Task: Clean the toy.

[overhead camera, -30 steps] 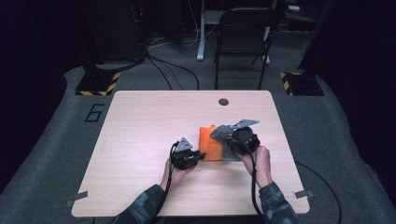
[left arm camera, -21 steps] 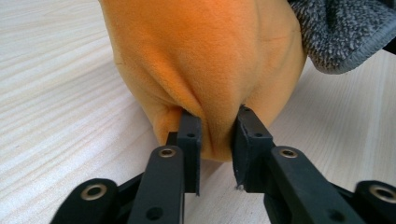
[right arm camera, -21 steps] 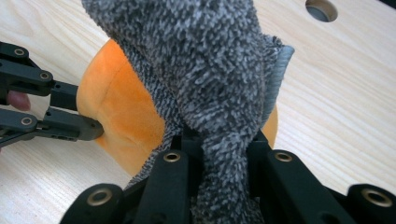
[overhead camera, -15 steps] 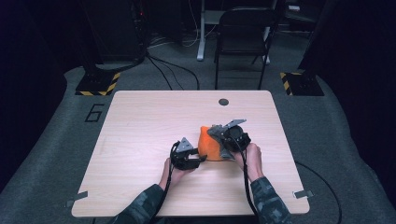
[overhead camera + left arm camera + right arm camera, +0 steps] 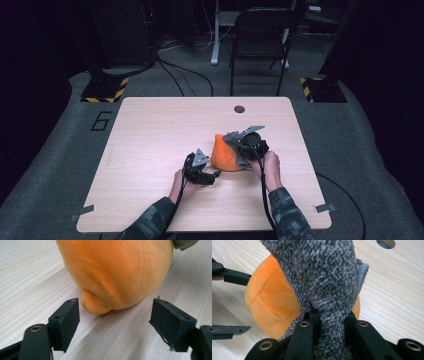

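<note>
The orange plush toy [image 5: 223, 155] sits on the table [image 5: 150, 135] between the two hand-held grippers, just ahead of the left hand-held gripper [image 5: 212, 176] and right against the right hand-held gripper [image 5: 239, 150]. In the left gripper view the left hand-held gripper [image 5: 113, 322] has its jaws standing well apart; they have just been opening, and the rounded lower end of the orange plush toy [image 5: 117, 272] lies just beyond and between them, with bare table showing on either side of its tip and neither pad pressing on it. The right hand-held gripper [image 5: 329, 317] is clamped tight on a fold of grey knitted fabric [image 5: 327, 277], a fuzzy speckled cloth that rises from between its jaws and drapes over the orange plush toy [image 5: 272, 307] directly in front of it. In that same view the left hand-held gripper's two dark jaws reach in from the far side of the toy, one above the other at the picture's edge. From the high view, the grey knitted fabric [image 5: 231, 137] lies on the side of the toy nearest the right hand-held gripper, and a small round hole [image 5: 239, 109] in the table sits farther off beyond both hand-held grippers, near the far edge. The person's forearms in patterned sleeves [image 5: 287, 212] come in behind each hand-held gripper.
</note>
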Tool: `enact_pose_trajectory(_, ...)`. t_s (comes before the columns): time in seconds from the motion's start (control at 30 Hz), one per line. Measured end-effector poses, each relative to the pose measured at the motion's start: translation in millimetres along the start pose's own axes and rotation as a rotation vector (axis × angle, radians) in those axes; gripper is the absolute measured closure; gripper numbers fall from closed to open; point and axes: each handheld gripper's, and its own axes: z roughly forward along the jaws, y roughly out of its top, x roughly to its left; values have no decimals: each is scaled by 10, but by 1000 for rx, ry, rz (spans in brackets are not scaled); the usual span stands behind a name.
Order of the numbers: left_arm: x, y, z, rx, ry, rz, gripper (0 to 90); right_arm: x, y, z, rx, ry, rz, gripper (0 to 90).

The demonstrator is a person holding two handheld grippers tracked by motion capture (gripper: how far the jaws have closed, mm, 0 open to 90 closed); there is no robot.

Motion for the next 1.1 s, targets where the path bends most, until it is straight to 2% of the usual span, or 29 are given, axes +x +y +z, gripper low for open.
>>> enact_pose_trajectory(0.2,0,18,32,-3,8,10,185,-2,4,4,2,-1,-1,776)
enact_pose_trajectory(0.33,-17,46,77,15,6,46,182,-5,4,9,-1,3,5,776)
enact_pose_trajectory(0.4,-42,53,95,29,12,63,224,-7,3,11,-1,3,11,776)
enact_pose_trajectory(0.63,-50,59,102,18,31,77,375,-23,0,19,-8,15,12,775)
enact_pose_trajectory(0.7,-58,60,106,18,34,83,392,-24,1,18,-6,16,13,775)
enact_pose_trajectory(0.97,-86,69,120,4,54,117,711,-28,-6,10,-18,15,13,774)
enact_pose_trajectory(1.1,-68,71,112,2,42,109,759,-22,-9,-47,-58,15,26,764)
